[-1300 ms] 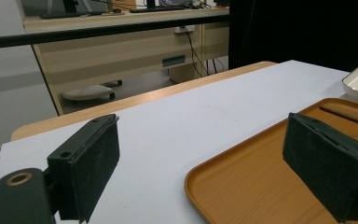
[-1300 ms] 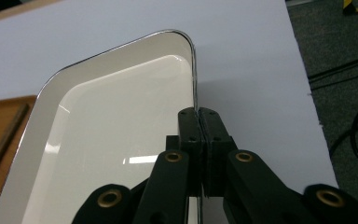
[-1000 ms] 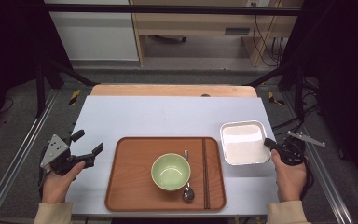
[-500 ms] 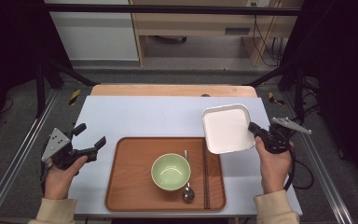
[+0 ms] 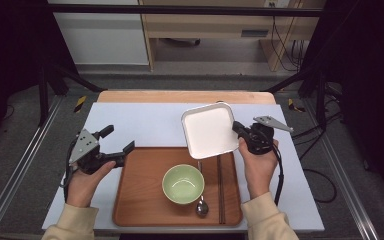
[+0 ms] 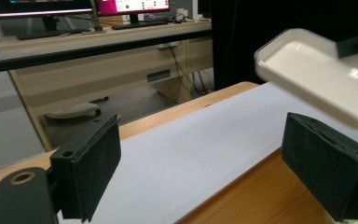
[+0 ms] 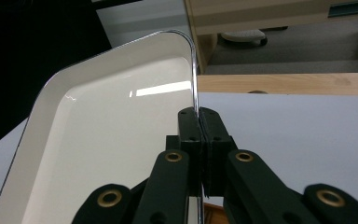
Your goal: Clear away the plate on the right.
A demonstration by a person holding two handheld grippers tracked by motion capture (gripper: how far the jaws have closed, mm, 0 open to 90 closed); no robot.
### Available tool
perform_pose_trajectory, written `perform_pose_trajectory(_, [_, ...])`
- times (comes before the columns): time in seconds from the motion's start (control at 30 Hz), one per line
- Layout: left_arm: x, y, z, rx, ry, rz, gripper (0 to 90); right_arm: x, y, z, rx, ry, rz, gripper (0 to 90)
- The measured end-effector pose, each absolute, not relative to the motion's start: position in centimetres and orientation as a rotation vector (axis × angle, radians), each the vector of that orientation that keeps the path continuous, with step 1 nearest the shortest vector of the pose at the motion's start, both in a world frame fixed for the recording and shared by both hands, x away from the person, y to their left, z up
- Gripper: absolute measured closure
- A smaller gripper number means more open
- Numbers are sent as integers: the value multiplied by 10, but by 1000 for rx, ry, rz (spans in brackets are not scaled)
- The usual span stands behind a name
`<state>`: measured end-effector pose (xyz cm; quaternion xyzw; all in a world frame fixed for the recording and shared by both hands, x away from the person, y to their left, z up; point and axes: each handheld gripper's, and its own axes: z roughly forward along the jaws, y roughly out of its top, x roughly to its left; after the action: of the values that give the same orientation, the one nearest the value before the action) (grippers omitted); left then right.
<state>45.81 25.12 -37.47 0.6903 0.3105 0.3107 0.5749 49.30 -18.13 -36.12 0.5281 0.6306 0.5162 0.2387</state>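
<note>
A white square tray hangs tilted in the air above the table, over the far right corner of the brown serving tray. My right gripper is shut on the white tray's right rim; in the right gripper view the two jaws clamp the thin edge. The white tray also floats at the upper right of the left gripper view. My left gripper stands open at the left edge of the serving tray, with nothing between its jaws. On the serving tray sit a green bowl, a spoon and dark chopsticks.
The white table mat covers a wooden table whose far edge shows as a light strip. Metal rails run along both sides of the table. A desk and cables stand beyond the far edge.
My right gripper has lifted the white tray off the table at the right and carried it up and to the left, tilting it. The left gripper has shifted slightly forward.
</note>
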Motion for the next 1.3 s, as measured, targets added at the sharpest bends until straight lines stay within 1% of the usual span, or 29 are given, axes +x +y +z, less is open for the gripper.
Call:
perform_pose_trajectory(0.2, [461,226,-368,1639,698,720,122,496,-158,-368,1423,1748,1417,892])
perform_pose_trajectory(0.37, [463,205,-362,1645,693,717,145,496,-144,-368,1429,1735,1440,892])
perform_pose_trajectory(0.53, [464,186,-358,1665,669,725,155,496,-135,-368,1427,1721,1453,892])
perform_pose_trajectory(0.57, [466,183,-357,1663,661,742,158,496,-134,-368,1428,1720,1453,892])
perform_pose_trajectory(0.6, [466,180,-358,1662,673,728,160,496,-133,-368,1431,1718,1457,892])
perform_pose_trajectory(0.83, [470,168,-359,1655,683,765,176,496,-129,-368,1420,1704,1461,892])
perform_pose_trajectory(1.03, [472,162,-363,1661,722,790,231,494,-125,-367,1414,1686,1473,892])
perform_pose_trajectory(1.3, [478,154,-373,1658,811,786,351,492,-117,-365,1419,1660,1494,892])
